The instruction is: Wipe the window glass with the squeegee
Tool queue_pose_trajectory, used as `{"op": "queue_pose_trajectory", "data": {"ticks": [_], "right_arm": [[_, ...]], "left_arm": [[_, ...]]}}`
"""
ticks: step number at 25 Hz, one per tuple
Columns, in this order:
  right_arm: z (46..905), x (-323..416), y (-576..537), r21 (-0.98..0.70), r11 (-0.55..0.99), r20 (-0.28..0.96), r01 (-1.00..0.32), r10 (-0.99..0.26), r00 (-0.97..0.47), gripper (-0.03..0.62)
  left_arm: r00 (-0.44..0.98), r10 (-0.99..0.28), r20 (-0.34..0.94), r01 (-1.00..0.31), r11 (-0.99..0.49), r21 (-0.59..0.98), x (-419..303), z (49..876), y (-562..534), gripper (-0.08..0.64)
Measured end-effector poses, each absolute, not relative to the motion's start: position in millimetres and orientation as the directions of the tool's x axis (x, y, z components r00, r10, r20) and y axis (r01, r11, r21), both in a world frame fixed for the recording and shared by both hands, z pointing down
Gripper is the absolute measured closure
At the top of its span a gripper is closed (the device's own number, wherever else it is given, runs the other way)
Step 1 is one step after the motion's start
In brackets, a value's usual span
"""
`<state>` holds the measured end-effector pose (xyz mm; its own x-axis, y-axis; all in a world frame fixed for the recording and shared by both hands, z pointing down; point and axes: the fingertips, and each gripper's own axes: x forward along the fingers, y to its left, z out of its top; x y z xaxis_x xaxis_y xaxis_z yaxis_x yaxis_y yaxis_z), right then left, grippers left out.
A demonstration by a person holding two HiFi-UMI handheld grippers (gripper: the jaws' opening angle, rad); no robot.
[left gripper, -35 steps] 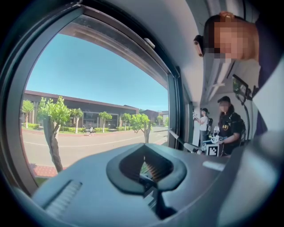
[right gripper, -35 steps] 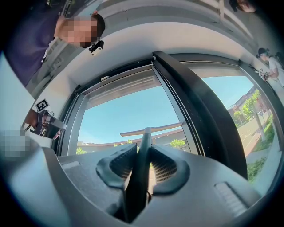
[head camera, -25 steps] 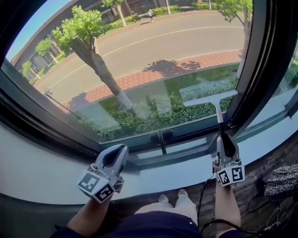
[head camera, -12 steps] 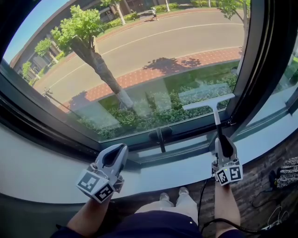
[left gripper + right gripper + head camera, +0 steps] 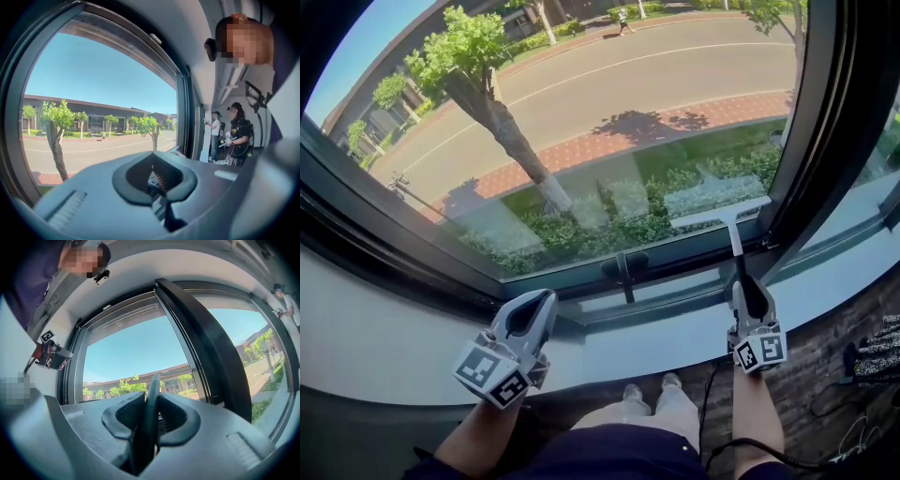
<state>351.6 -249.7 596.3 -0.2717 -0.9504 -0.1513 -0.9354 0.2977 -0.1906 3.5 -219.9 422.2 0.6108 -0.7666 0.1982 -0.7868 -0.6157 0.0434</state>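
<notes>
The squeegee [image 5: 719, 217] has a white blade that lies flat against the window glass [image 5: 581, 112] low at the right, close above the bottom frame. Its thin shaft runs down into a dark handle [image 5: 148, 418], and my right gripper [image 5: 744, 287] is shut on that handle. The right gripper view shows the handle clamped upright between both jaws [image 5: 151, 414]. My left gripper [image 5: 538, 304] hovers over the pale sill [image 5: 384, 342] at the lower left, away from the glass. Its jaws are shut with nothing between them [image 5: 153, 174].
A dark window latch [image 5: 624, 272] sticks out of the bottom frame between the grippers. A thick black frame post [image 5: 820, 131] bounds the pane on the right. Cables and a patterned bag [image 5: 874, 358] lie on the floor at the right. Other people [image 5: 238, 136] stand further along the windows.
The squeegee blade has slid down the glass toward the bottom frame, and the right gripper has dropped slightly with it. The left gripper has stayed put.
</notes>
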Motion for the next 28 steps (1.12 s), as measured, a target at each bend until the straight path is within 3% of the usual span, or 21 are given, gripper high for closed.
{"op": "queue_pose_trajectory", "data": {"ticks": [18, 28], "right_arm": [[665.6, 353.7, -248.5, -0.266, 0.313, 0.012, -0.912, -0.945, -0.328, 0.489], [669.6, 351.1, -254.8, -0.321, 0.267, 0.088, -0.909, -0.947, -0.310, 0.489]], "left_arm": [[0.557, -0.793, 0.247, -0.827, -0.558, 0.073, 6.9, 438.6, -209.0, 0.555], [0.583, -0.792, 0.181, -0.812, -0.574, 0.102, -11.8, 440.6, -206.4, 0.555]]}}
